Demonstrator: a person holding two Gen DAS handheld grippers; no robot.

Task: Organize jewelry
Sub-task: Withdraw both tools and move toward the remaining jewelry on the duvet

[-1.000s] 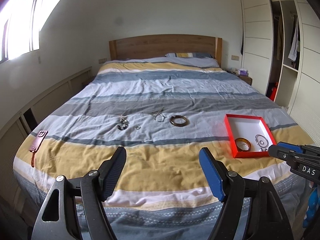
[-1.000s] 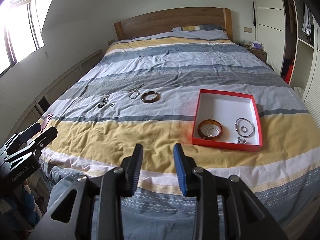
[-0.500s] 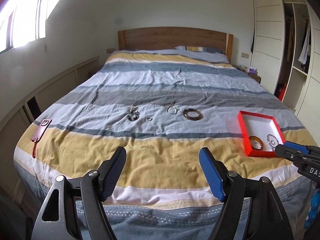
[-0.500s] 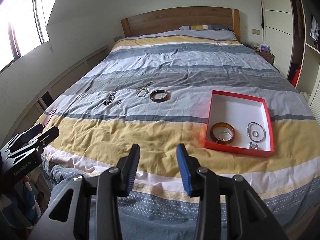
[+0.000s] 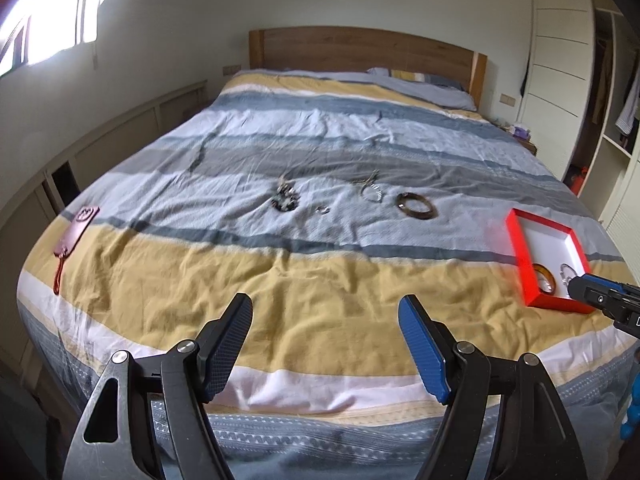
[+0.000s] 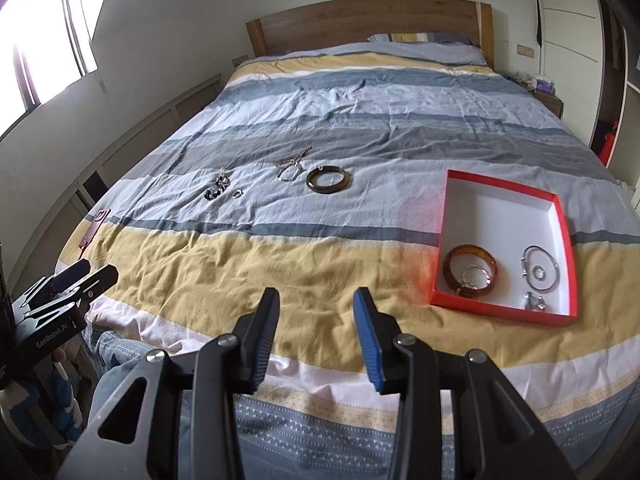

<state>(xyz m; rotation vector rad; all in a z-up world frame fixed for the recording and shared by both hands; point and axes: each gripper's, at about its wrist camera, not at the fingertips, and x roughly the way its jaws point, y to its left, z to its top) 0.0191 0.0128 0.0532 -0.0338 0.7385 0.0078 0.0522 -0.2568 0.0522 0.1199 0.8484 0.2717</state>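
Observation:
A red box [image 6: 562, 224] with a white inside lies on the striped bed at the right; it also shows in the left wrist view [image 5: 518, 248]. It holds an amber bangle [image 6: 469, 271], a silver bangle [image 6: 541, 268] and small silver pieces. Loose on the bed lie a dark brown bangle [image 6: 329, 179] [image 5: 415, 206], a silver chain [image 6: 290, 170] [image 5: 370, 190], a dark bead bracelet [image 6: 217, 190] [image 5: 286, 200] and a small ring [image 6: 237, 194] [image 5: 322, 209]. My left gripper [image 5: 325, 320] is open and empty above the bed's foot. My right gripper [image 6: 316, 312] is open and empty, left of the box.
A reddish leather tag [image 5: 76, 228] lies at the bed's left edge. A wooden headboard [image 5: 360, 52] stands at the far end. A wardrobe [image 5: 560, 60] and open shelves are on the right. A low panelled ledge [image 5: 120, 128] runs along the left wall.
Both views have swung left, so the bed and box shifted right in frame. My right gripper's jaws have opened a little wider. The jewelry has not moved.

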